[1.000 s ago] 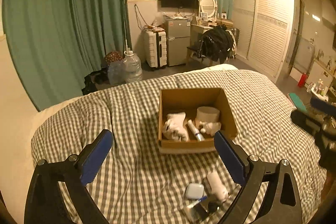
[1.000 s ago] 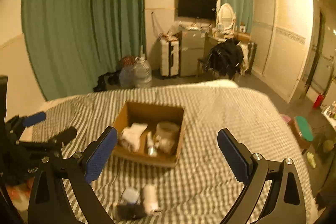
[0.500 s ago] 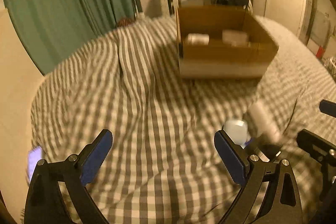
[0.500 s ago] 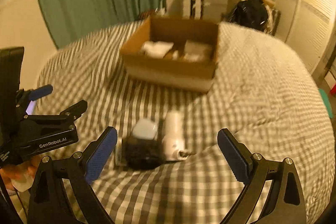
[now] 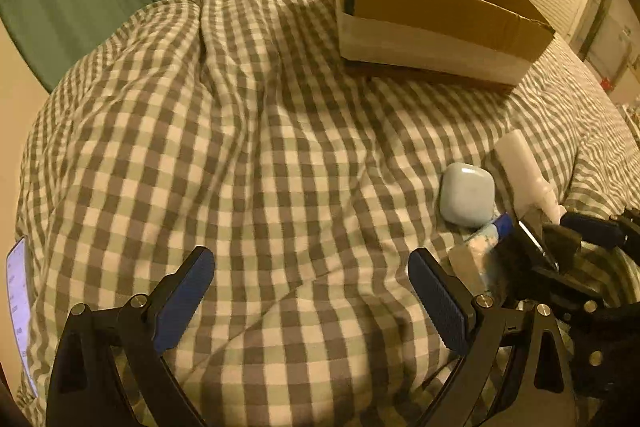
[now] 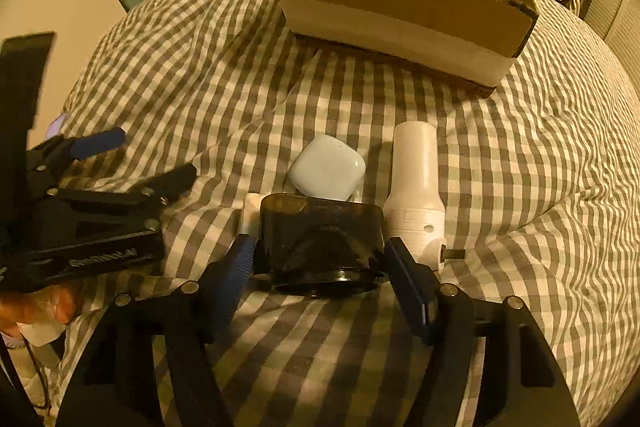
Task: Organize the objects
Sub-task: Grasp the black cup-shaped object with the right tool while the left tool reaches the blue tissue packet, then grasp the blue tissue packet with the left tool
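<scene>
Gripping a dark container [image 6: 320,239], right gripper [image 6: 320,263] jaws closed

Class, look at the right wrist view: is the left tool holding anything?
No. The left tool is open above the checked bedspread, nothing between its fingers.

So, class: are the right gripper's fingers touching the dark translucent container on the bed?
Touching. In the right wrist view, the right gripper has both blue fingers pressed flush against the sides of the dark translucent container, with no gap visible on either side.
</scene>
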Demonstrator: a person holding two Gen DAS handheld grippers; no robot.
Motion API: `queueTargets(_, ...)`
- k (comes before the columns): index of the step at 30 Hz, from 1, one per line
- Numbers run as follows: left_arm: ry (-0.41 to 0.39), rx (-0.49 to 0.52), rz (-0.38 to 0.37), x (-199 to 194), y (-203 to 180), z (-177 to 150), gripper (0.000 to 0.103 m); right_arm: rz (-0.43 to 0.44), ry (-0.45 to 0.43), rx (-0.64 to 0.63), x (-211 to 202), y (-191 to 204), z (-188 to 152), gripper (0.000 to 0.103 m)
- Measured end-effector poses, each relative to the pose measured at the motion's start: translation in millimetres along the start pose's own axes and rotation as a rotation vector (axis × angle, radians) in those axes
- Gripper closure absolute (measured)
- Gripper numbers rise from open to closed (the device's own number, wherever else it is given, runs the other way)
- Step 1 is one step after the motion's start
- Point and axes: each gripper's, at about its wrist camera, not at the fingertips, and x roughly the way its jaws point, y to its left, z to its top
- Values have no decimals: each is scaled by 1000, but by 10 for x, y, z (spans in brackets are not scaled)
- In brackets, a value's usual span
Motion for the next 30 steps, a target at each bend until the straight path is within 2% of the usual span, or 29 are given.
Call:
queueTargets(3,-5,28,-12,-38,-76,4,3,-4,-47,16,-113,-39,1,37)
queueTargets(7,-8,46,-93,-71,-234,24,3,-54,-149,56,-402,-135,15,37)
queueTargets(11,19,95,-137,7,-453,51,4,-114,-184,80,-539,-276,45,37)
queueTargets(14,65,139,-184,148,-625,53,17,-145,-193,119,-573,-426,14,37)
queueTargets(18,101,157,-304,265,-756,42,56,-143,-181,169,-487,-564,-31,37)
queueTargets(24,59,158,-274,171,-777,21,66,-155,-161,155,-357,-529,-51,37)
queueTargets(30,-11,130,-220,-118,-695,7,73,-175,-202,159,-448,-517,-96,37)
